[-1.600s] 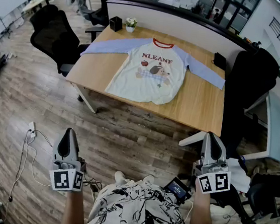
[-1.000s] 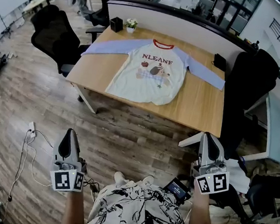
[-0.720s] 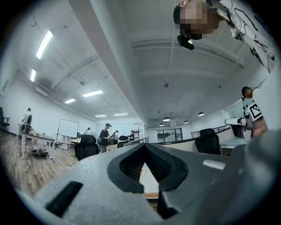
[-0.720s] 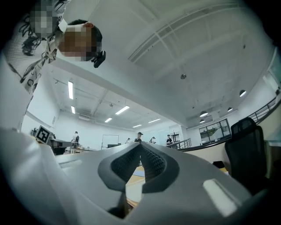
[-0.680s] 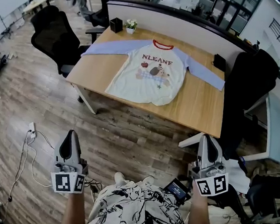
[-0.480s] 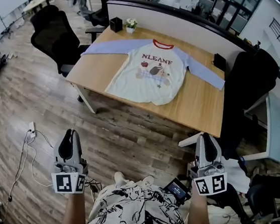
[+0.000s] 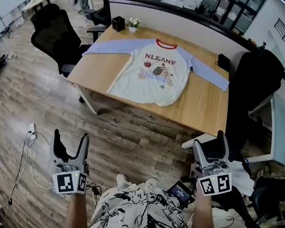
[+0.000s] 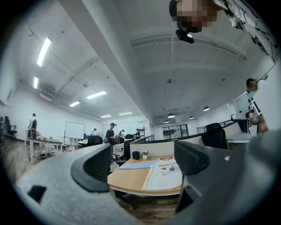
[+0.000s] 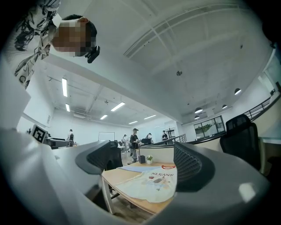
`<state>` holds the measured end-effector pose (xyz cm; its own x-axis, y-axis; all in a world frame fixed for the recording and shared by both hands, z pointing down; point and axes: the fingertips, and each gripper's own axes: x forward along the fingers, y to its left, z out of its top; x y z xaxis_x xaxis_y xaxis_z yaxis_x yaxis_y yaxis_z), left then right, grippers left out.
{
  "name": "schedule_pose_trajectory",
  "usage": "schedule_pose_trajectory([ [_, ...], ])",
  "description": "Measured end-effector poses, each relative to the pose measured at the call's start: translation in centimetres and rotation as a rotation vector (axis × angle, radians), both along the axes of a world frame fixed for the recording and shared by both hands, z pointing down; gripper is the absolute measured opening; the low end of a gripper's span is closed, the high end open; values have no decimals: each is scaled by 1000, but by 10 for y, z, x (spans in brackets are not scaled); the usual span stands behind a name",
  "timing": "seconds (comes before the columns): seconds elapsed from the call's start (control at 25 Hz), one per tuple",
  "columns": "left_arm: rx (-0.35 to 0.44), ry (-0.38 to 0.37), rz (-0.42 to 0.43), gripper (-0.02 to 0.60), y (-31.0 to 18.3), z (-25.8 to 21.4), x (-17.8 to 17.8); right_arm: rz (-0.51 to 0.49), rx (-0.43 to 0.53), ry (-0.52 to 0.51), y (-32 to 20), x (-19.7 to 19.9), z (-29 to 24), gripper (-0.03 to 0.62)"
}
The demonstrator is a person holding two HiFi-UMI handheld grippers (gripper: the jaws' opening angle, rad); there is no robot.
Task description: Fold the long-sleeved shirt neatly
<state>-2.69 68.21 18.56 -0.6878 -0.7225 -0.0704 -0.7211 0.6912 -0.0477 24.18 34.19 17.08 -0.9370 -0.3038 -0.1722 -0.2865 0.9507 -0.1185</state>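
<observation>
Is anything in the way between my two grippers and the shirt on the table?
Nothing visible. The left gripper and right gripper, jaws just opened with nothing between them, face the shirt across the floor. It lies flat on the table; the plant and black box sit beyond it.

The left gripper [image 7: 71, 139] is held out ahead of the person's left side, pointing forward. Its jaws have just been opening and now stand wide apart with nothing between them. The right gripper [image 7: 211, 143] is held ahead of the right side, also pointing forward, and its jaws have likewise just spread wide and grip nothing. The left forearm [image 7: 75, 212] and right forearm [image 7: 202, 222] reach forward, roughly parallel.
</observation>
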Motion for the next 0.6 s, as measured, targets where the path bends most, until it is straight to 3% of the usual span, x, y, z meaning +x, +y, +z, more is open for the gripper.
schedule_pose_trajectory([
  [0.16, 6, 0, 19, 493, 1, -2, -3, -10, 12, 18, 8, -6, -2, 488],
  [0.6, 8, 8, 85, 500, 31, 10, -32, 28, 9, 16, 45, -22, -3, 489],
])
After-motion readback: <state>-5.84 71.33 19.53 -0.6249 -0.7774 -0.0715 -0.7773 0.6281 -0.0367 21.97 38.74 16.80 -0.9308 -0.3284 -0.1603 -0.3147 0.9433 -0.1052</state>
